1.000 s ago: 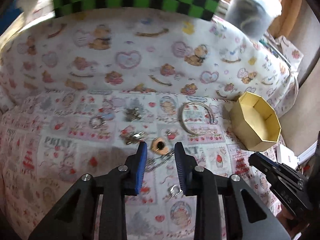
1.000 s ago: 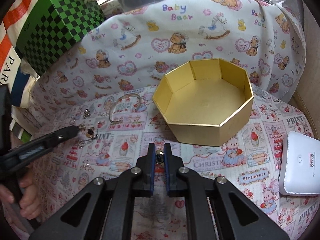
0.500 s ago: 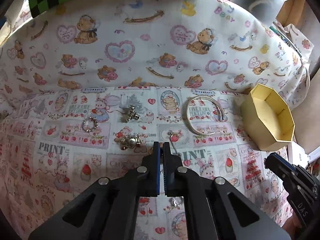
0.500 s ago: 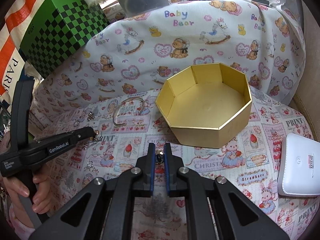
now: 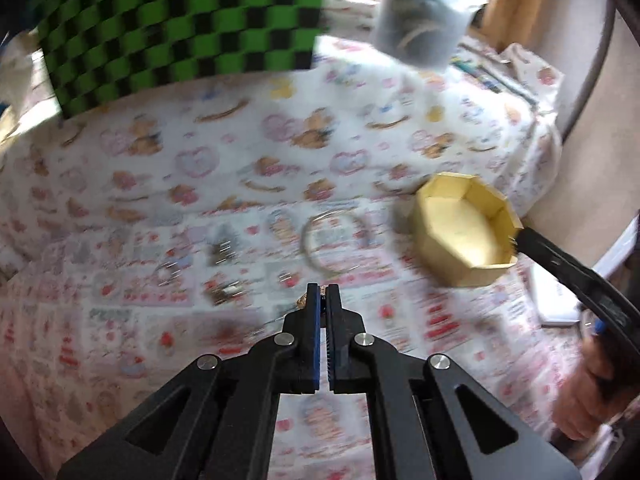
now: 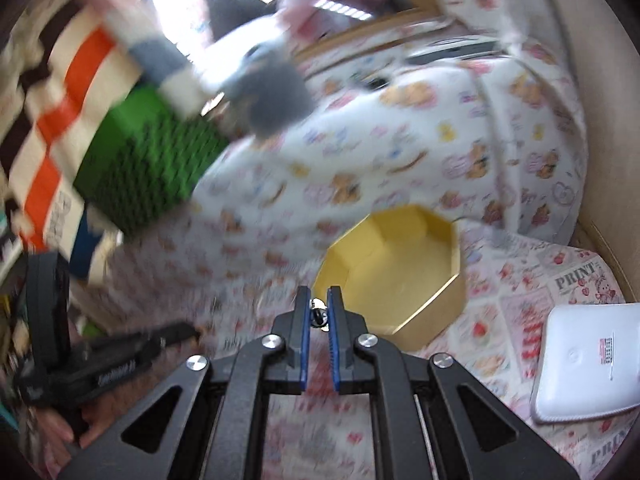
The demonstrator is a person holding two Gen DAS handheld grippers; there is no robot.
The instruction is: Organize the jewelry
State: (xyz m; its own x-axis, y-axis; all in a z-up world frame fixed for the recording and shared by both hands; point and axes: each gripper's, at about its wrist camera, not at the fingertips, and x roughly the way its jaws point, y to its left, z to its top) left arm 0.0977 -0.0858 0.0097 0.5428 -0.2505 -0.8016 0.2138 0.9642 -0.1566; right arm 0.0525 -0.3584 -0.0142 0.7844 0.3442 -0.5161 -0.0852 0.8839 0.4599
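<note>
A yellow octagonal box (image 5: pixel 466 232) stands open at the right of the patterned cloth; it also shows in the right wrist view (image 6: pixel 394 270). My left gripper (image 5: pixel 322 292) is shut on a small gold piece of jewelry (image 5: pixel 301 302) that peeks out at its left tip, lifted above the cloth. My right gripper (image 6: pixel 319 300) is shut on a small black and silver earring (image 6: pixel 318 314), held at the box's near left rim. A silver bangle (image 5: pixel 334 240) and several small jewelry pieces (image 5: pixel 224 252) lie on the cloth, blurred.
A green and black checkered box (image 5: pixel 176 32) and a grey plastic tub (image 5: pixel 424 24) stand behind the cloth. A white device (image 6: pixel 588 360) lies at the right of the box. The right gripper's body shows in the left wrist view (image 5: pixel 568 268).
My left gripper closed on the gold piece and lifted it, swinging toward the box. My right gripper rose with the earring and moved up to the box's rim. Both views are now motion-blurred.
</note>
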